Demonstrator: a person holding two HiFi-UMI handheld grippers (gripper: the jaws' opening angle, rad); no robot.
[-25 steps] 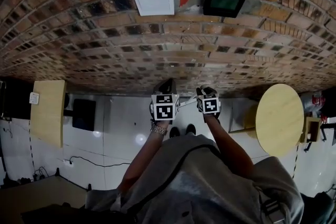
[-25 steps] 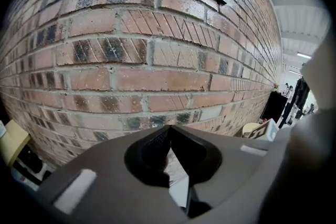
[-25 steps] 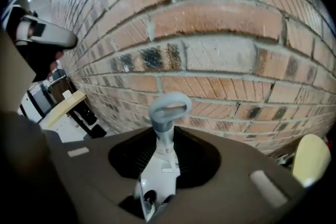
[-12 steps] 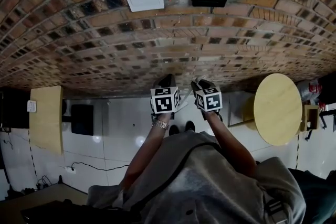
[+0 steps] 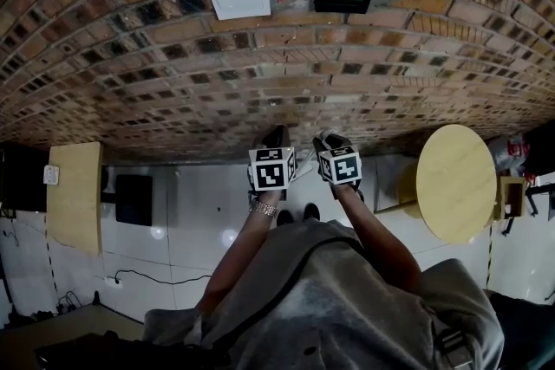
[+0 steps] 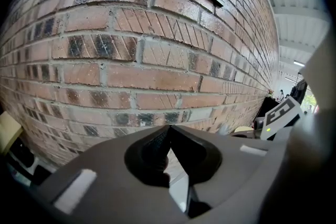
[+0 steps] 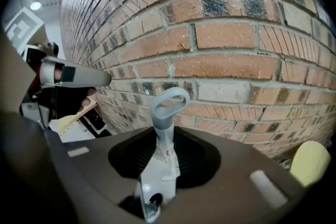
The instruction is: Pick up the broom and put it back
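Right gripper (image 7: 165, 140) is clamped on the broom handle (image 7: 159, 170), a bit below the grey hanging loop (image 7: 169, 100) at its top end, which sits close up to the brick wall (image 7: 236, 60). Left gripper (image 6: 167, 136) has its jaw tips pinched together, with nothing in them as far as I can tell. Both hover side by side facing the wall, and a round yellow table (image 5: 455, 182) stands along it off to the right.
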